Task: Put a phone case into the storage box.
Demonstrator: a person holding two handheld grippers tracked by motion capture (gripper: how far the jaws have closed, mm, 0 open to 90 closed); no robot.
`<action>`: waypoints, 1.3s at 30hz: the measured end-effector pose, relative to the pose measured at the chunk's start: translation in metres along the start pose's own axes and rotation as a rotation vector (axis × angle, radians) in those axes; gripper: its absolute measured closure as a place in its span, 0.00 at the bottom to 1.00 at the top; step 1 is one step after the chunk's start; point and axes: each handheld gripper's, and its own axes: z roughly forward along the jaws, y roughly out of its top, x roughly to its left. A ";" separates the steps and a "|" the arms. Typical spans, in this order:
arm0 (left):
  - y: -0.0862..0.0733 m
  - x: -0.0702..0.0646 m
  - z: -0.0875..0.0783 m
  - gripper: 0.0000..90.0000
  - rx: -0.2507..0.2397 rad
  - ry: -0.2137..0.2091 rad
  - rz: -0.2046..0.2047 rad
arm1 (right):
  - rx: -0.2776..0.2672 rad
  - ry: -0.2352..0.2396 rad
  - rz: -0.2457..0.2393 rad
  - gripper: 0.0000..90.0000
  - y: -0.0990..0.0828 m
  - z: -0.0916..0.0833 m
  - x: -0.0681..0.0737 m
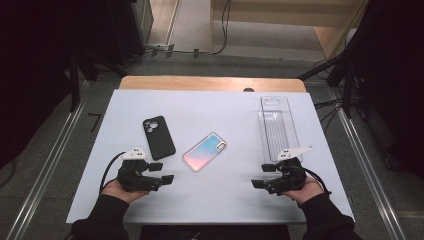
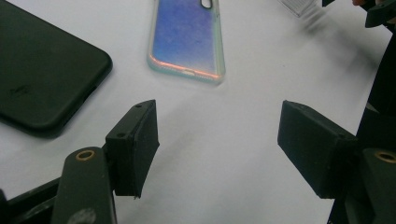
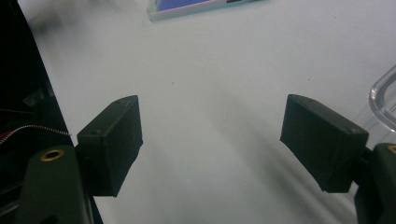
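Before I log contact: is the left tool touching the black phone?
No, the left tool rests open on the table, apart from the black phone.

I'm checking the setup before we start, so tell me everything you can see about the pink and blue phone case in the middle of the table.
The pink and blue phone case lies flat on the white table, turned diagonally, its camera cutout at the far right end. Its back shades from blue into pink, with a glossy look and a clear, pale rim; the left gripper view shows small cutouts along its near edge. Nothing touches it: the black case lies apart to its left, the clear case to its right.
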 end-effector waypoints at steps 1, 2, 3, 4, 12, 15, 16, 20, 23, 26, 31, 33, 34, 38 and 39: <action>0.000 0.000 0.000 0.33 0.002 0.001 0.000 | 0.002 -0.001 0.000 0.21 0.000 0.000 0.000; 0.000 0.000 0.000 0.33 0.003 0.001 0.002 | 0.005 -0.002 0.004 0.21 0.000 0.000 0.000; 0.000 0.000 0.000 0.33 0.003 0.003 0.002 | 0.006 -0.002 0.003 0.21 -0.001 0.000 0.000; 0.001 0.000 0.000 0.33 0.004 0.001 0.005 | 0.005 -0.002 0.005 0.21 -0.001 0.000 0.000; 0.003 0.000 0.002 0.33 0.021 0.002 -0.005 | 0.024 -0.017 0.011 0.21 -0.003 0.000 -0.001; 0.004 0.001 0.002 0.33 0.020 0.013 0.001 | 0.028 -0.018 0.008 0.21 -0.003 0.000 -0.001; 0.005 0.001 0.001 0.33 0.024 0.017 0.004 | 0.032 -0.020 0.010 0.21 -0.004 0.000 -0.001; 0.013 0.004 0.002 0.33 0.033 0.029 -0.003 | 0.039 -0.023 0.012 0.21 -0.004 0.000 -0.001; 0.017 0.004 0.004 0.29 0.044 0.014 0.012 | 0.045 -0.018 0.002 0.21 -0.005 0.001 -0.001; 0.020 0.003 0.008 0.27 0.049 -0.001 0.007 | 0.045 -0.013 0.004 0.21 -0.005 0.001 -0.001; 0.031 0.001 0.013 0.18 0.054 -0.024 0.023 | 0.032 -0.019 0.012 0.21 -0.006 -0.003 -0.002; 0.034 0.001 0.017 0.07 0.052 -0.035 0.021 | 0.033 -0.021 0.014 0.21 -0.006 -0.002 -0.003; 0.034 0.001 0.017 0.00 0.052 -0.035 0.021 | 0.033 -0.021 0.014 0.21 -0.006 -0.002 -0.003; 0.039 0.001 0.019 0.00 0.021 -0.039 0.004 | 0.030 -0.018 0.012 0.21 -0.006 -0.002 -0.002; 0.040 0.001 0.019 0.00 0.017 -0.038 0.006 | 0.030 -0.018 0.012 0.21 -0.006 -0.002 -0.002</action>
